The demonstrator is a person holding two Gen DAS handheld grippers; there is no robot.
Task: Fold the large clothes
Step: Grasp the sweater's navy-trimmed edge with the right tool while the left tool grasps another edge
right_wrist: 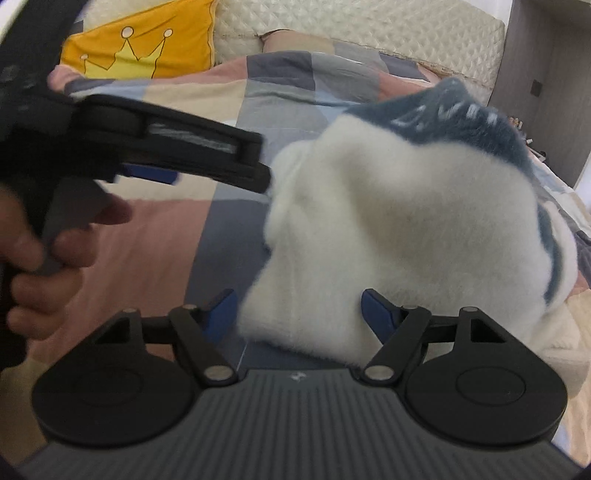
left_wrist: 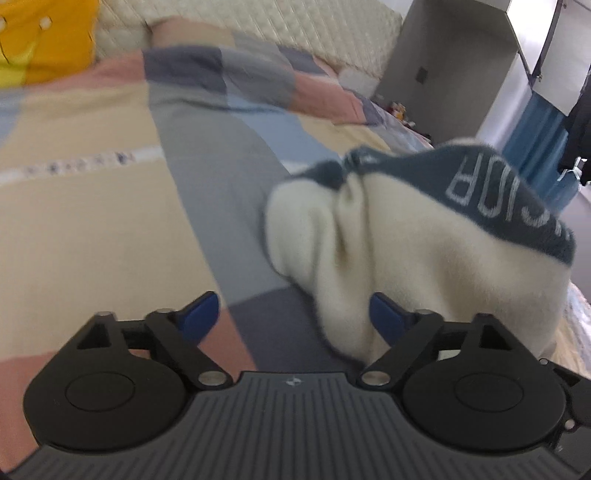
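A fluffy cream garment (left_wrist: 406,258) with a dark blue lettered band lies bunched on the patchwork bedspread (left_wrist: 92,221). My left gripper (left_wrist: 291,317) is open, its blue fingertips (left_wrist: 199,317) wide apart; the garment's edge lies against the right finger. My right gripper (right_wrist: 299,314) is open too, with the cream garment (right_wrist: 388,229) bulging between and in front of its blue fingertips (right_wrist: 376,314). In the right wrist view the left gripper (right_wrist: 166,147) shows from the side at upper left, held by a hand (right_wrist: 48,251), its tip near the garment's left edge.
A yellow crown cushion (right_wrist: 140,48) and a quilted cream headboard (right_wrist: 351,33) stand at the back. A grey wall and doorway (left_wrist: 461,55) are at right, with blue fabric (left_wrist: 535,147) hanging beyond.
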